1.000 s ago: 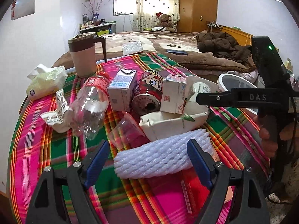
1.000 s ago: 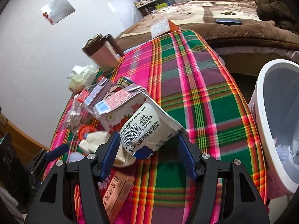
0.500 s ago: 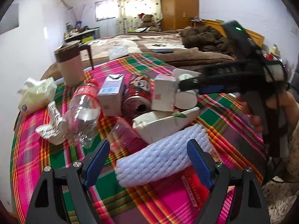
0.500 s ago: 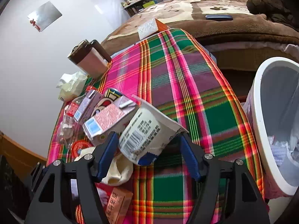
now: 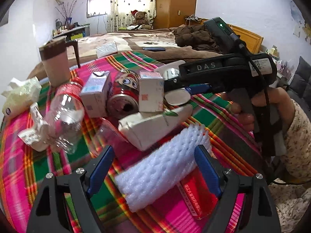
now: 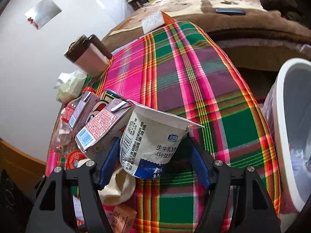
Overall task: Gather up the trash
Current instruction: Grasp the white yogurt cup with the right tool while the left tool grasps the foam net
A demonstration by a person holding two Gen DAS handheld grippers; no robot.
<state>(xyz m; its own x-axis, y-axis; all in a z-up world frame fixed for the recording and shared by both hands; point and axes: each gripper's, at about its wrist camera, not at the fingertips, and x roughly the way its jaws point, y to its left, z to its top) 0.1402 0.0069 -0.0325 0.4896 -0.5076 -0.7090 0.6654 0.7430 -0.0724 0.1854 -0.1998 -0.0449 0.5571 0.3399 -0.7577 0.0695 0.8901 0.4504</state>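
Note:
A white foam net sleeve (image 5: 161, 167) lies slantwise on the plaid tablecloth (image 5: 17, 170) between the blue fingers of my left gripper (image 5: 153, 151). Its jaws are closing. The upper end of the sleeve touches the right finger, and a gap remains at the left one. A white yogurt cup (image 6: 151, 139) sits tilted between the fingers of my right gripper (image 6: 153, 143), whose jaws are opening. The cup leans against the left finger, with a dark gap before the right one. In the left wrist view the cup's base (image 5: 176, 98) shows beside a small carton (image 5: 150, 93).
A white bin (image 6: 281, 116) stands off the table's right edge. Piled on the cloth are a red can (image 5: 122, 93), a clear bottle (image 5: 66, 108), another carton (image 5: 95, 95), a white paper bag (image 5: 153, 124) and a red pack (image 5: 196, 192). A lidded mug (image 5: 56, 64) stands behind.
The yogurt cup, squashed between the right fingers a second ago, has sprung back round as those jaws widened. The right gripper has shifted toward the cartons. The foam sleeve now lies more slanted.

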